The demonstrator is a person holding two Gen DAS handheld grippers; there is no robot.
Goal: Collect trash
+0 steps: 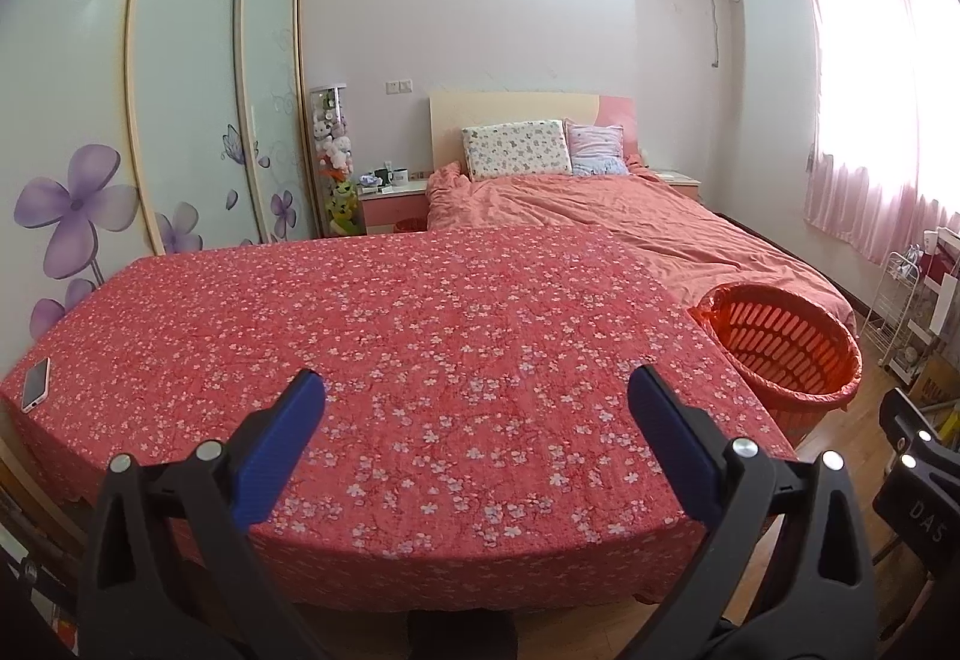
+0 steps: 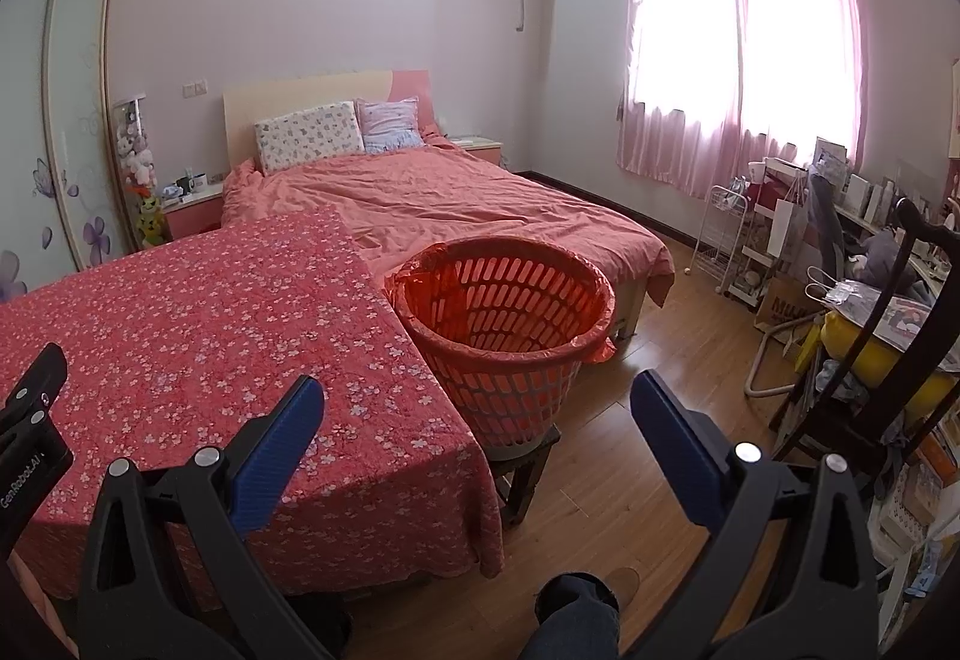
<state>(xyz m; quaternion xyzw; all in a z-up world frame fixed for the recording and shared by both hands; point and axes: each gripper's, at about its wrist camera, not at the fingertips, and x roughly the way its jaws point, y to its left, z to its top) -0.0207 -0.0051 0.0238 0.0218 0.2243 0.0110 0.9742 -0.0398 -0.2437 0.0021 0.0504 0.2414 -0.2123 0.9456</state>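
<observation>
An orange slotted basket (image 2: 507, 324) lined with an orange bag stands on a small dark stool at the right end of a table covered by a red floral cloth (image 1: 390, 348); it also shows in the left wrist view (image 1: 786, 348). The cloth (image 2: 198, 336) shows no loose trash. My left gripper (image 1: 477, 390) is open and empty above the near part of the cloth. My right gripper (image 2: 477, 396) is open and empty, held over the table's right corner just in front of the basket.
A phone (image 1: 36, 384) lies at the cloth's far left edge. A bed (image 2: 456, 204) with pillows stands behind the table. Wardrobe doors (image 1: 192, 108) are at left. A chair (image 2: 882, 360), a white rack (image 2: 726, 234) and clutter fill the right side.
</observation>
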